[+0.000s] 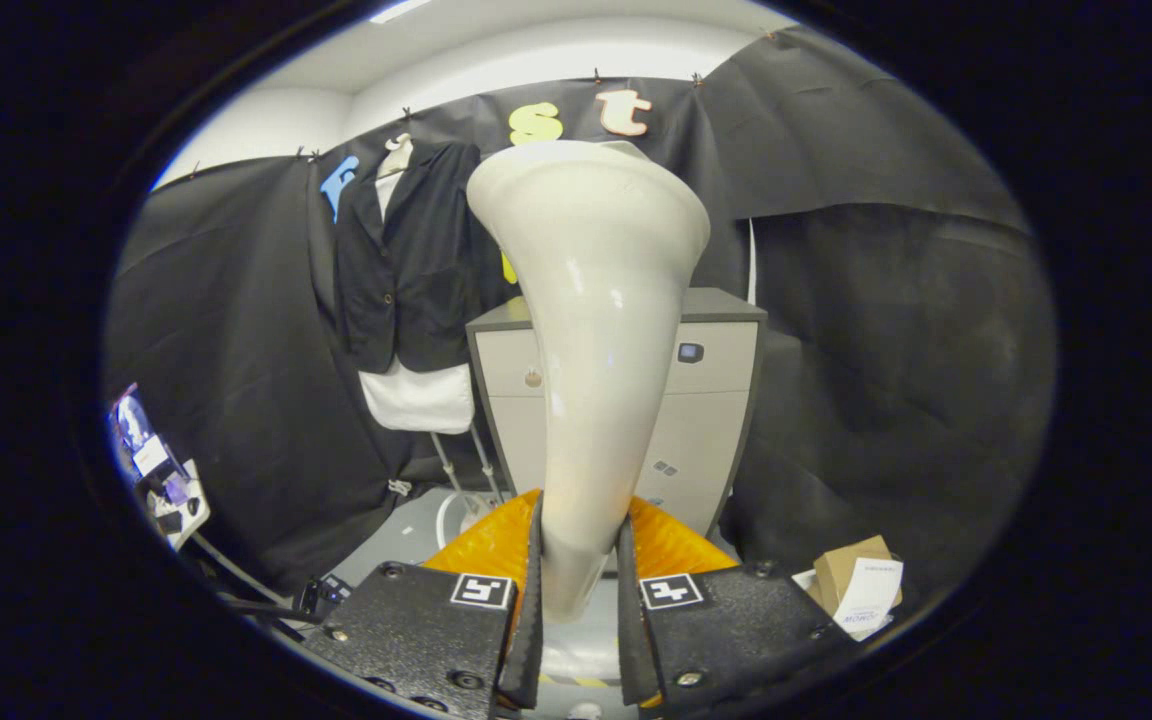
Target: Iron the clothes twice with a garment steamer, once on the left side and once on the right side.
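Gripper [581, 590] closed on the narrow handle of the garment steamer [591, 330], both fingers pressing it. Steamer glossy cream-white, flaring to a broad head, upright just ahead of the fingers. Dark jacket [411, 255] hangs beyond, beside a grey cabinet [706, 400].

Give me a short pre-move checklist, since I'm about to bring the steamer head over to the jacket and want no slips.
1. Grip: gripper shut on the steamer head, both fingers pressing its narrow neck: ok.
2. Head upright, wide end pointing away from the fingers: ok.
3. Black jacket hanging on the booth wall, beyond the fingers and left of the head: ok.
4. Head touching the jacket: not ok, still apart.
5. Grey cabinet stands behind the head, beside the jacket; clearance: cannot tell.
6. Steam coming out: cannot tell.
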Available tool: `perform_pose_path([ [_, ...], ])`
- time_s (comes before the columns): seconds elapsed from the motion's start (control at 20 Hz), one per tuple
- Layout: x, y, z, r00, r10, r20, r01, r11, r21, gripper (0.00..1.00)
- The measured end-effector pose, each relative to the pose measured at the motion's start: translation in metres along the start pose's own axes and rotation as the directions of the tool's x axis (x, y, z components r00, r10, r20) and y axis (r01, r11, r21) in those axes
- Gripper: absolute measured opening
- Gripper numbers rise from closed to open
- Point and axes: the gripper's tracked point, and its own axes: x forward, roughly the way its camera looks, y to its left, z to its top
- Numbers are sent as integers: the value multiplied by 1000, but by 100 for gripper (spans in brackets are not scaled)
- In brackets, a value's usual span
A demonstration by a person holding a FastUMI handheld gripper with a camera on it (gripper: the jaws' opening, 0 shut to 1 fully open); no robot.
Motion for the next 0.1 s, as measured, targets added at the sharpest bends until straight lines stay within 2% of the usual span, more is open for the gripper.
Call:
perform_pose_path([
  [0.1, 1, -3, -4, 1000, -4, -6, 4, 1000, 14, 33],
])
